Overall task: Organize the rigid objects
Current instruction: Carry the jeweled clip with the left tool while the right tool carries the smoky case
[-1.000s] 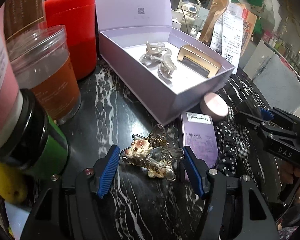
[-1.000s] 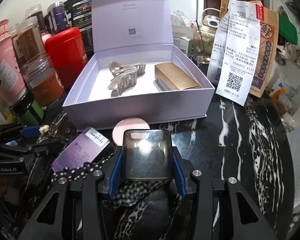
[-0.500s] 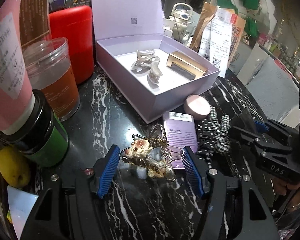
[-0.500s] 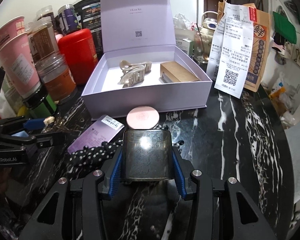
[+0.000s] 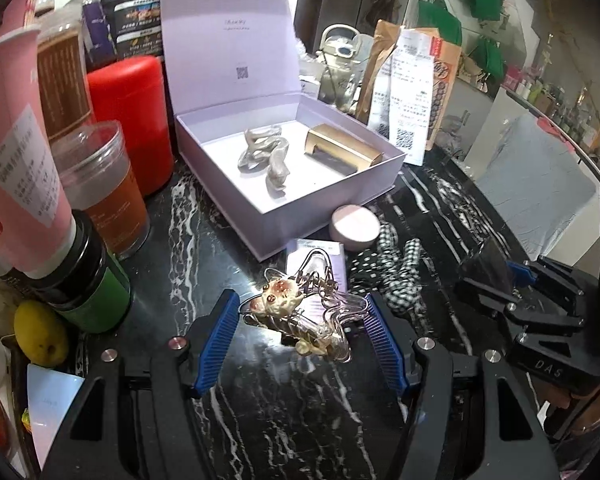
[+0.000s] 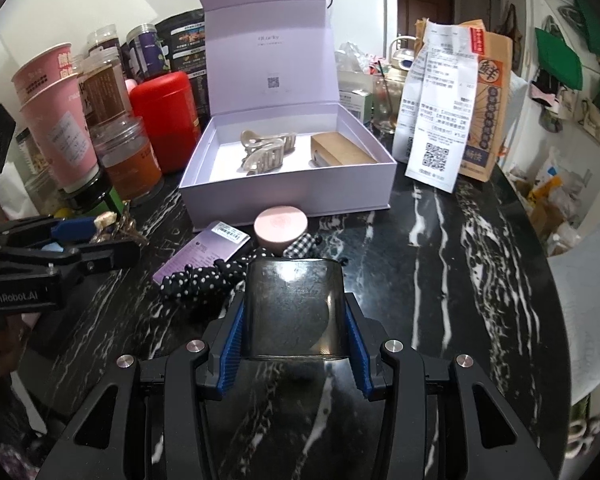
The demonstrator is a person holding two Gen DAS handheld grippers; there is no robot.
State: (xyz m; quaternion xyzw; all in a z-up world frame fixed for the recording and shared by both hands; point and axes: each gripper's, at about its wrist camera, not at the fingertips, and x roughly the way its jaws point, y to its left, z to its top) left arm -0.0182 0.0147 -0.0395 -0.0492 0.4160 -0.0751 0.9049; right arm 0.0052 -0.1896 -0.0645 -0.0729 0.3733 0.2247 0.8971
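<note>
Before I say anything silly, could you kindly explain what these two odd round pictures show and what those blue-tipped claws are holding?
Each picture comes from a fisheye camera mounted on a hand-held claw, looking along its two blue-padded fingers; a person carries one in each hand. In the left view, the left claw grips an ornate hair clip. In the right view, the right claw grips a smoky translucent clip. Ahead, on the black marble table, an open lilac box already holds a beige claw clip and a gold piece. In front lie a pink round tin, a purple card and dotted fabric ties.
</note>
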